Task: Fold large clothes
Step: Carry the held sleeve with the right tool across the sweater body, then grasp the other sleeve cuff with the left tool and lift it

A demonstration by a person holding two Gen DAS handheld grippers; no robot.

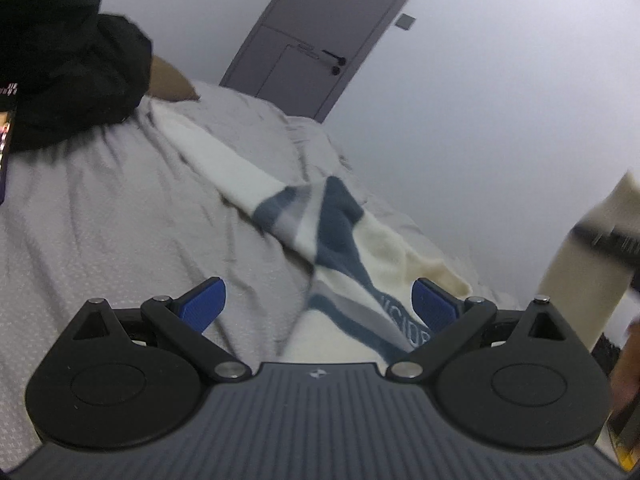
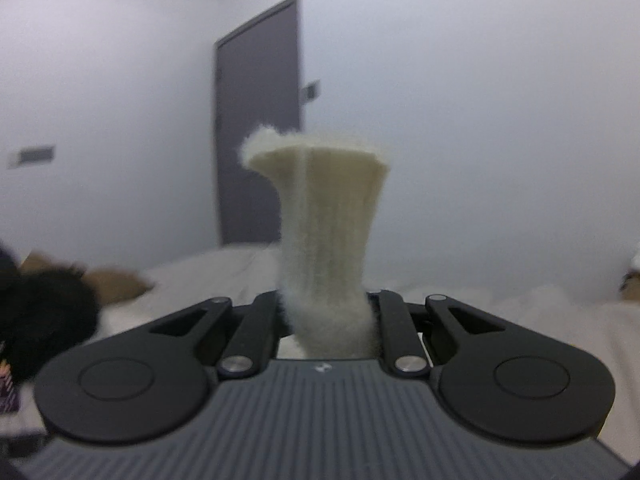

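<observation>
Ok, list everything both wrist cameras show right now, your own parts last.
sweater: one, cream with blue and grey stripes, on the bed
cuff: one, cream ribbed, standing up from the right gripper
bed sheet: one, grey, under the sweater
black garment: one, heaped at the bed's far left
door: one, grey, shut, far wall
left gripper: blue fingers open over the sweater
right gripper: shut on the cuff

My left gripper (image 1: 319,304) hangs with its blue pads (image 1: 204,304) spread wide, nothing between them. My right gripper (image 2: 328,316) is clamped tight (fingers drawn close together) on a cream ribbed cuff (image 2: 324,216) that stands upright.
</observation>
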